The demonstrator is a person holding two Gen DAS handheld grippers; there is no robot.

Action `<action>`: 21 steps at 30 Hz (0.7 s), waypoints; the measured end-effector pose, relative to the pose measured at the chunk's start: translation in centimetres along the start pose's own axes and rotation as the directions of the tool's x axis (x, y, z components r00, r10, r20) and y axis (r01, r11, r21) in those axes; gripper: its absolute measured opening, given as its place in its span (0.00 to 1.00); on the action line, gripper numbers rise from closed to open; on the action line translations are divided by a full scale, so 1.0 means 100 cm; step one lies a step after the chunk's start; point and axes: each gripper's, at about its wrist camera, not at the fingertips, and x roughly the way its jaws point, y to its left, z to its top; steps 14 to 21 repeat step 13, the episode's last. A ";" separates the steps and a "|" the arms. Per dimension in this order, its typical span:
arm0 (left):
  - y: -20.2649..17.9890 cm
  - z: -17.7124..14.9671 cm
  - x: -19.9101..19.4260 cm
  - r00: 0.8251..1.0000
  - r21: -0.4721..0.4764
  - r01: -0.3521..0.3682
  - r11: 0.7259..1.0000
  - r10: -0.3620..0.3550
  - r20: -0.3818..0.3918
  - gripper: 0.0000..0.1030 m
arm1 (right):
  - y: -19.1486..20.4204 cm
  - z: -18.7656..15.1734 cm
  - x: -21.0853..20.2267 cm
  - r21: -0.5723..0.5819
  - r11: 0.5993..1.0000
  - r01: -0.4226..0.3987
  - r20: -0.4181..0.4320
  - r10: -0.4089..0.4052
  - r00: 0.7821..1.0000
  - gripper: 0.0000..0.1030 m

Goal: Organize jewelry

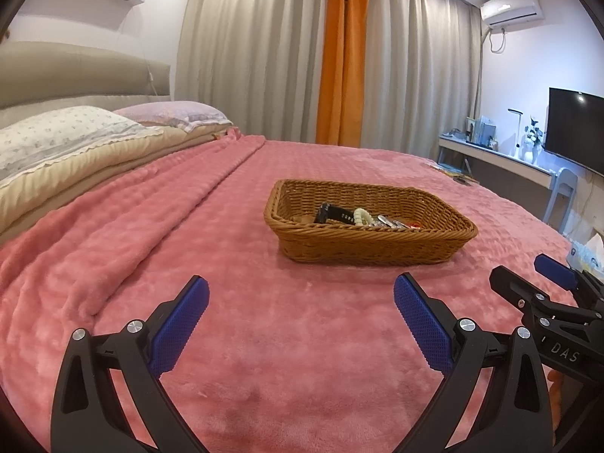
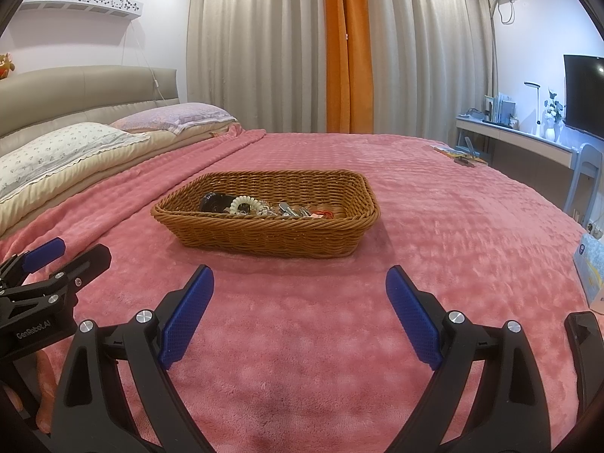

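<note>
Jewelry sits heaped in a shallow brown woven wicker basket (image 2: pixel 264 219) that rests on the bed's fluffy pink plush blanket (image 2: pixel 434 226). Among the pieces we make out a black band-like item (image 2: pixel 213 202), a pale cream coiled bracelet or hair tie (image 2: pixel 243 204), some small silver metal pieces (image 2: pixel 292 209) and a bit of red-orange (image 2: pixel 326 213); what each one is exactly we cannot tell at this size.

We hold the left hand-held gripper (image 1: pixel 302 324) and the right hand-held gripper (image 2: pixel 300 315) side by side over the near part of the blanket, both with their blue ribbed pads spread wide apart and nothing between them. Neither touches the basket.

What matters for our next move is the bearing. From the right wrist view the basket lies ahead and a little to the left, its long axis running roughly across our line of reach, so the near long wall faces us. From the left wrist view the same basket (image 1: pixel 370 222) lies ahead and off to the right, turned so one corner points toward us. So it sits between the two lines of reach — we judge the right side a touch nearer. The pieces cluster along the basket's middle and near side, so we would have to come over the near wall and descend from above — low walls, but the items are small and tangled close together.
</note>
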 end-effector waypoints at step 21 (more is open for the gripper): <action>-0.003 0.005 -0.001 1.000 0.002 -0.004 1.000 0.004 0.000 0.93 | 0.000 0.000 0.000 -0.001 1.000 0.000 -0.001 0.000 1.000 0.87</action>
